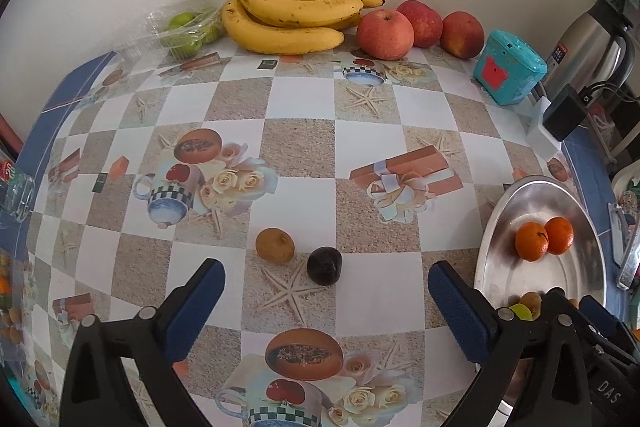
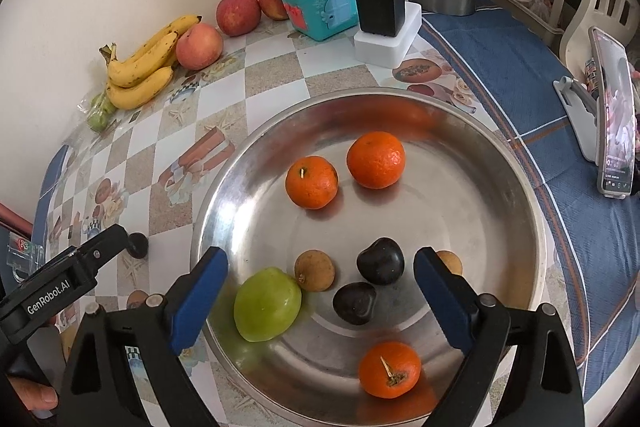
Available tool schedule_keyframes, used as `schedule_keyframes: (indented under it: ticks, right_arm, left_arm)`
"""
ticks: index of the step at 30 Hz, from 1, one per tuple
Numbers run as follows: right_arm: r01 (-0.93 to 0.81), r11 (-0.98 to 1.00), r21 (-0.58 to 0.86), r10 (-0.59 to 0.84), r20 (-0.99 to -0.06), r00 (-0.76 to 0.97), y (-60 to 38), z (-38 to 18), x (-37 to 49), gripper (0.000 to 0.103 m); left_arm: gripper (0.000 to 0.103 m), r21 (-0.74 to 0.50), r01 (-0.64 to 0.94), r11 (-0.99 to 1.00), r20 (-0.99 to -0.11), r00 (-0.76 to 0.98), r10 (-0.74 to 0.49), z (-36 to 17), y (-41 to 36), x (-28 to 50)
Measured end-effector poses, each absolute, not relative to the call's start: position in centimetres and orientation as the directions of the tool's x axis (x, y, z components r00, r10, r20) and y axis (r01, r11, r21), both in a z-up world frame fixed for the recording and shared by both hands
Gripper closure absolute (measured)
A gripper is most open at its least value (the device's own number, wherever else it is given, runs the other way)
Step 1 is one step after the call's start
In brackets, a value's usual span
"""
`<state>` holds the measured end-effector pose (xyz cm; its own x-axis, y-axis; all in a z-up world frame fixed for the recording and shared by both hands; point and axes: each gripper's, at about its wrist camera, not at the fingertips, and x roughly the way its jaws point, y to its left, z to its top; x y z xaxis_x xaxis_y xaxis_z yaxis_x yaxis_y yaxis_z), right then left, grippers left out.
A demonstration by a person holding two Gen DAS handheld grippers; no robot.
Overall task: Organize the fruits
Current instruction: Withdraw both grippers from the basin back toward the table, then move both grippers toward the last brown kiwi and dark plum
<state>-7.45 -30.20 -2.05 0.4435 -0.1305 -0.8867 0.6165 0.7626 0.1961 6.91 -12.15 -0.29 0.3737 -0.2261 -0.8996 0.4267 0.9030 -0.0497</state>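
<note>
My left gripper (image 1: pixel 326 269) hangs open over the patterned table. A small brown fruit (image 1: pixel 275 245) and a dark plum (image 1: pixel 325 265) lie on the cloth just ahead, between the lines of its blue fingers and untouched. The steel bowl (image 1: pixel 504 219) stands to the right. My right gripper (image 2: pixel 320 255) is open above that bowl (image 2: pixel 508 195) with nothing pressed between its pads. In the bowl lie three oranges (image 2: pixel 311 181), a green fruit (image 2: pixel 267 304), two dark plums (image 2: pixel 380 261) and two small brown fruits (image 2: pixel 314 270).
Along the back wall sit bananas (image 1: pixel 288 21), three apples (image 1: pixel 385 34), green fruits in clear plastic (image 1: pixel 184 31) and a teal box (image 1: pixel 508 67). A kettle (image 1: pixel 596 47) and black charger (image 2: pixel 378 1) stand at the right; a phone on a stand (image 2: pixel 612 111) is beyond the bowl.
</note>
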Motion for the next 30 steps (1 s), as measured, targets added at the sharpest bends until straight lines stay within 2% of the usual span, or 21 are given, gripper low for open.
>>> schedule_keyframes:
  ticks: [13,17,21,30]
  right_arm:
    - [0.638,0.744,0.199,-0.149,-0.881,0.448,-30.5,-2.0,-7.7,0.008]
    - [0.619,0.747,0.243,-0.104,-0.876,0.47,-30.3,-2.0,-7.5,0.008]
    - [0.58,0.787,0.211,-0.109,-0.877,0.467,-29.1,-1.7,-6.7,0.008]
    - [0.525,0.813,0.25,-0.048,-0.871,0.489,-27.2,-1.6,-5.6,0.008]
  left_arm:
    - [0.0,-0.065,0.441,0.895,-0.903,0.356,-0.241,0.0,-11.6,7.0]
    - [0.0,-0.074,0.444,0.893,-0.903,0.35,-0.249,0.2,-11.1,7.3]
    - [0.0,-0.069,0.412,0.909,-0.903,0.362,-0.232,0.4,-9.6,8.1]
    - [0.0,-0.064,0.313,0.948,-0.897,0.399,-0.192,1.0,-5.4,10.1]
